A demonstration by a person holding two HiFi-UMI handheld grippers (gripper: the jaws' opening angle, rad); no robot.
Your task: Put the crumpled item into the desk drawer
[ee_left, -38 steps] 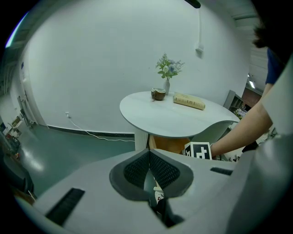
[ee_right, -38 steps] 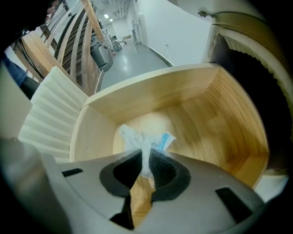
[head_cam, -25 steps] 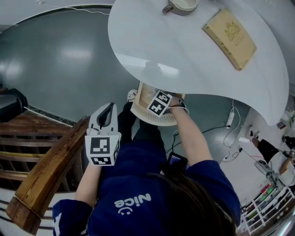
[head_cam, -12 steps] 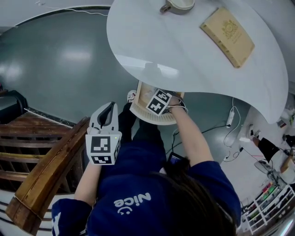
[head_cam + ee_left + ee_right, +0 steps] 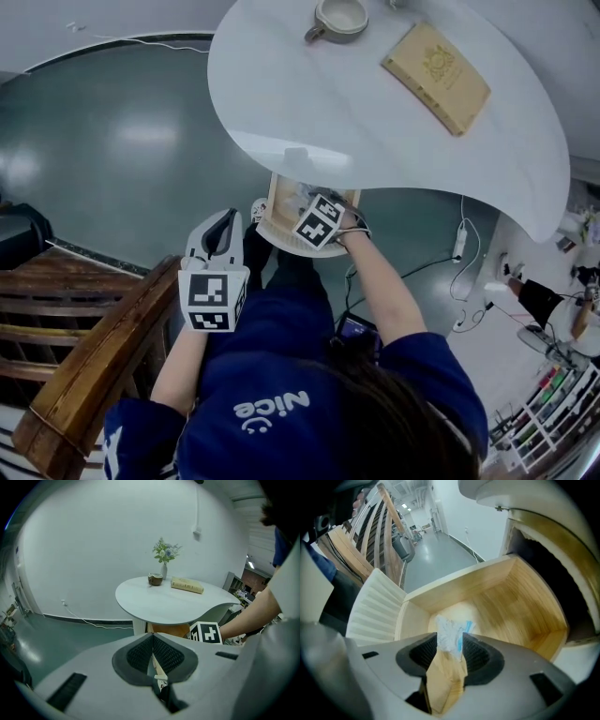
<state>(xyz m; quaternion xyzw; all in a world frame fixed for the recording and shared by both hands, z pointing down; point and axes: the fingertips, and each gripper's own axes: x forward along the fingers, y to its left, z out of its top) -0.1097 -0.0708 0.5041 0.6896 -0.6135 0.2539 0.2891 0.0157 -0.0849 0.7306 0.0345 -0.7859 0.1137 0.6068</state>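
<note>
So the right gripper (image 5: 450, 645) has just been opening its jaws – the crumpled item (image 5: 449, 631) sits unpinched between them, low-centre in the wooden drawer (image 5: 520, 606) – while the left gripper (image 5: 153, 654) stays out of it, jaws pressed together.

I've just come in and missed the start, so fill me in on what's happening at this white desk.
A person works with a gripper in each hand. The right gripper hangs over the open wooden drawer under the desk. Its jaws have just been opening, and the crumpled white-and-blue item lies on the drawer floor between them, unpinched. The left gripper is shut and held aside.
</note>
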